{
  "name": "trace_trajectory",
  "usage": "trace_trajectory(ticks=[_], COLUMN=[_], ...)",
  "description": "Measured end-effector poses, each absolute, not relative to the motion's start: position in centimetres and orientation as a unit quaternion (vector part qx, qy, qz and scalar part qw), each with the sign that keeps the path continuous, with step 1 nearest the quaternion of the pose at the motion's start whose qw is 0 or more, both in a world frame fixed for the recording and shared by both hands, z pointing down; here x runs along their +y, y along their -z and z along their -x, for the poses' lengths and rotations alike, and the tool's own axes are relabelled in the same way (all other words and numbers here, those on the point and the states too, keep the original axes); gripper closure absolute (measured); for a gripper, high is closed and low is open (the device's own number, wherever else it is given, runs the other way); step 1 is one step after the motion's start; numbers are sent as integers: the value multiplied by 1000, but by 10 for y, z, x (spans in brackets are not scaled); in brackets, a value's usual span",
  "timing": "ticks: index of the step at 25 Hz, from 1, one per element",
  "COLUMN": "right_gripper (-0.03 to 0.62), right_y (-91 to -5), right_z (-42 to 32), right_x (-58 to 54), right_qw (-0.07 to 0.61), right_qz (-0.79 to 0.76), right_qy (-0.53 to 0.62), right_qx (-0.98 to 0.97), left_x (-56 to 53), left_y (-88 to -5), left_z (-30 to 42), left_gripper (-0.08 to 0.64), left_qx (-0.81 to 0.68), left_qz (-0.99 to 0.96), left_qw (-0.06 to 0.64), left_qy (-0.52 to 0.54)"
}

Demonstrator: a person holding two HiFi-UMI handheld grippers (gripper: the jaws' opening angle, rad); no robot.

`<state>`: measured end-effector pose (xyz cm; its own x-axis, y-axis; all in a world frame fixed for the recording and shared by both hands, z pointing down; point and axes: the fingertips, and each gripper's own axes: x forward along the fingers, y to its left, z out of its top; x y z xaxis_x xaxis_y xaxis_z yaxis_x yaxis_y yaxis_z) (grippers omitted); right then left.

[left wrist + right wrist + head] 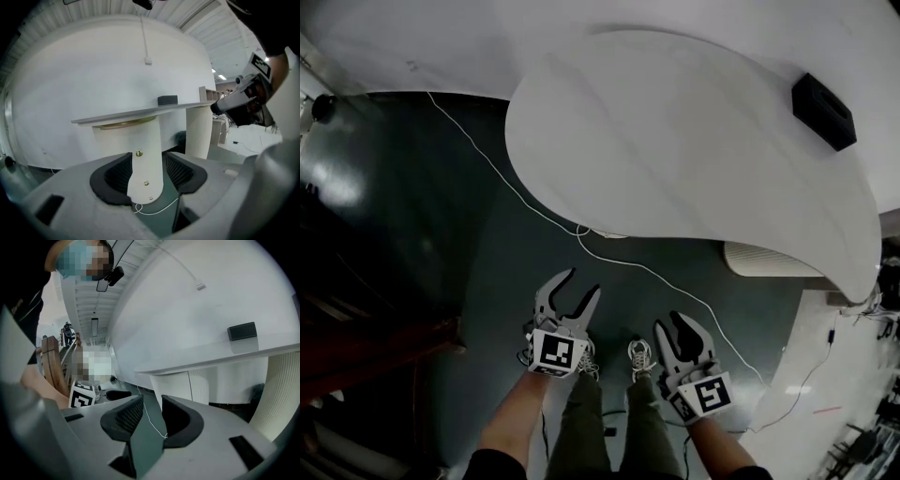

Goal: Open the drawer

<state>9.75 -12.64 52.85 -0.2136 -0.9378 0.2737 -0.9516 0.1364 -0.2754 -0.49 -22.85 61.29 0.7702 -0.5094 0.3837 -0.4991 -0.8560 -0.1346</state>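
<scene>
A white table [675, 141] with a curved edge stands ahead of me. Under its top is a white pedestal [140, 140], also [173, 380], with small brass studs [139, 153] down its front; I cannot make out a drawer front. My left gripper [583, 283] hangs low over the dark floor, short of the table, open and empty [147, 173], with the distant pedestal framed between its jaws. My right gripper [670, 323] is beside it, also open [152, 416], with only floor between its pads.
A black box [823, 111] lies on the table's far right. A ribbed white column [198, 131] stands right of the pedestal. A thin white cable [534, 206] runs across the floor under the table edge. Dark wooden furniture [375, 347] is at the left.
</scene>
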Motion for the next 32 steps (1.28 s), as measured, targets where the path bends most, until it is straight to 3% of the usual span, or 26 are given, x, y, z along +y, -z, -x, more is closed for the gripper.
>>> trace_trajectory(ticks=[3, 9, 14, 20, 32], right_gripper=[479, 479, 479, 479, 479], right_y=[-551, -587, -613, -636, -654], right_z=[-107, -118, -124, -126, -138], right_x=[-118, -96, -67, -43, -12], right_qw=[23, 23, 13, 7, -14], right_qz=[-644, -667, -681, -693, -722], right_qy=[-206, -220, -248, -259, -272], right_qx=[-737, -712, -688, -673, -636], left_x=[-249, -279, -298, -321, -350], left_y=[-621, -635, -651, -667, -703], left_z=[-10, -37, -61, -82, -101], left_gripper=[333, 333, 333, 333, 333], left_qx=[263, 283, 267, 274, 329], left_qz=[941, 937, 936, 932, 911], left_qw=[29, -12, 36, 46, -16], left_qy=[212, 202, 227, 234, 249])
